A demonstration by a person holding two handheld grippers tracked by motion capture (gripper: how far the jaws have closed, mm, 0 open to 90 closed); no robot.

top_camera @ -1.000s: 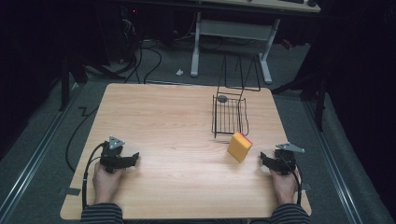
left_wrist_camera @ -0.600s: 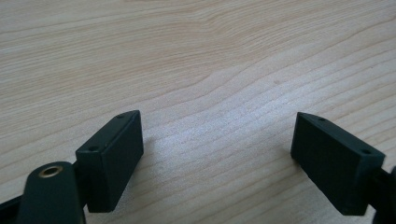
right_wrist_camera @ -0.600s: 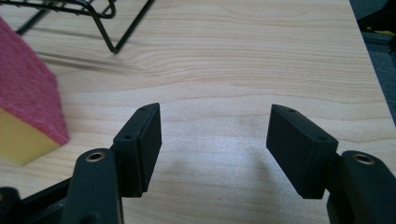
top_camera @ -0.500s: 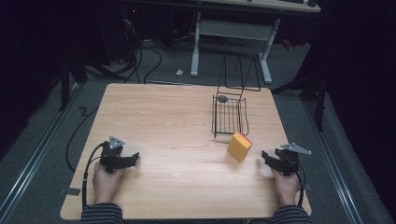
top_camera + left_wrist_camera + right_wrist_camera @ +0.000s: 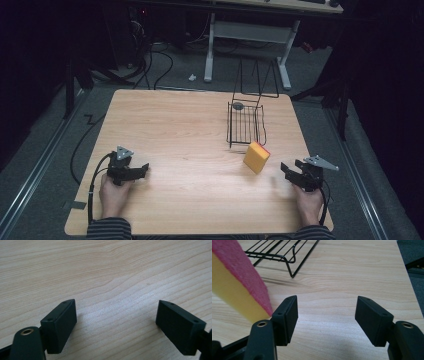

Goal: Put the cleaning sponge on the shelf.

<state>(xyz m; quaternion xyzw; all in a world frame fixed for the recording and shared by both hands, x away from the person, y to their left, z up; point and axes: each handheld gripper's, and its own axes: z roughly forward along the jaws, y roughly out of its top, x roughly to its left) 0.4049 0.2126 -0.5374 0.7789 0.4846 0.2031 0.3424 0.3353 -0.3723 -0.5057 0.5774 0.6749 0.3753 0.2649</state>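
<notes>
on top of the wooden table [image 5: 190, 135], a black wire basket [image 5: 245, 122] is sitting near the far right side. just in front of it, a yellow sponge [image 5: 256, 157] with a pink scrubby side is standing on its edge. it is looking soft, light and squishy, so pinching its flat sides should work best. the right gripper [image 5: 292, 172] is waiting near it, jaws wide and holding nothing. the left gripper [image 5: 140, 171] is resting far off, open and empty too.

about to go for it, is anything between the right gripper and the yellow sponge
Nothing visible: bare wooden table lies between the open right gripper and the yellow rectangular sponge with a pink scouring side; the black wire basket sits beyond it.
</notes>
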